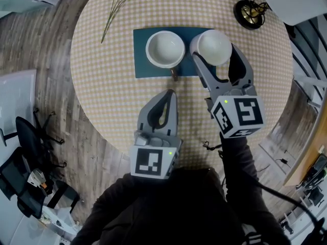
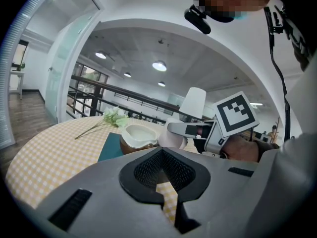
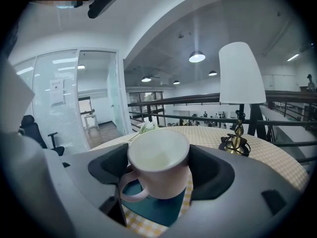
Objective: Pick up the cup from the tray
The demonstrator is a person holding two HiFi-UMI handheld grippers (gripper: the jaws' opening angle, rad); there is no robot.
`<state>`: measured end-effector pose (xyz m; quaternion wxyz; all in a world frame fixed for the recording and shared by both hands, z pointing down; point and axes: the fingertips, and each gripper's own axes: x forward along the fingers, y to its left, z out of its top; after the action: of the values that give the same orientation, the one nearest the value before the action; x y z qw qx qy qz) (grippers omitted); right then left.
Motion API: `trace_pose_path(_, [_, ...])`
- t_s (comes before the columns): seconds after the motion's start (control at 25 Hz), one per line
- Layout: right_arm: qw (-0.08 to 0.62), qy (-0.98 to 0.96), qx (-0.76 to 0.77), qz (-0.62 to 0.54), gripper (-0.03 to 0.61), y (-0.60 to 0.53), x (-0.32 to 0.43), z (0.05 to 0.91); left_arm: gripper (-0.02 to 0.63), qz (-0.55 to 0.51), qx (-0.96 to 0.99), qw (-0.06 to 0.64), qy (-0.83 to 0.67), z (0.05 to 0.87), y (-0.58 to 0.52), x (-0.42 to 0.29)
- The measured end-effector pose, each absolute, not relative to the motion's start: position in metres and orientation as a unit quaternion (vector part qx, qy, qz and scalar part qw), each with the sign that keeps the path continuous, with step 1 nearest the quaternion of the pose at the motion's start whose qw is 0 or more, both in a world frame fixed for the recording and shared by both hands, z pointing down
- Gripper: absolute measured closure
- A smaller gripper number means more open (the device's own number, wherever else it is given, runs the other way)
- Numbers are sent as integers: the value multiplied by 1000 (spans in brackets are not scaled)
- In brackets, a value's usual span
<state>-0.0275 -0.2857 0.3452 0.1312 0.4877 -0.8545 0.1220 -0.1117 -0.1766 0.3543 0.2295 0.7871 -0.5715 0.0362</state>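
Right gripper view: we note the right gripper (image 3: 161,175) with its fingers spread wide, pads clamped on the cup (image 3: 158,157), which sits tilted above the tray (image 3: 153,209). Head view: the cup sits upper centre, beside a white-lined bowl (image 1: 165,49). The left gripper (image 1: 170,94), lower centre, has its fingers closed together, empty.

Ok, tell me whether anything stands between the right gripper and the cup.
Nothing visible does: the cup is already held between the jaws of the right gripper, above the tray, with the bowl beside it.
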Motion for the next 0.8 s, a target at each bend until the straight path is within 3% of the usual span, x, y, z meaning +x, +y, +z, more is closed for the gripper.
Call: trace_pose_path(0.8, [124, -797, 574, 139, 192, -266, 82, 363, 609, 64, 833, 227, -500, 358, -169, -40])
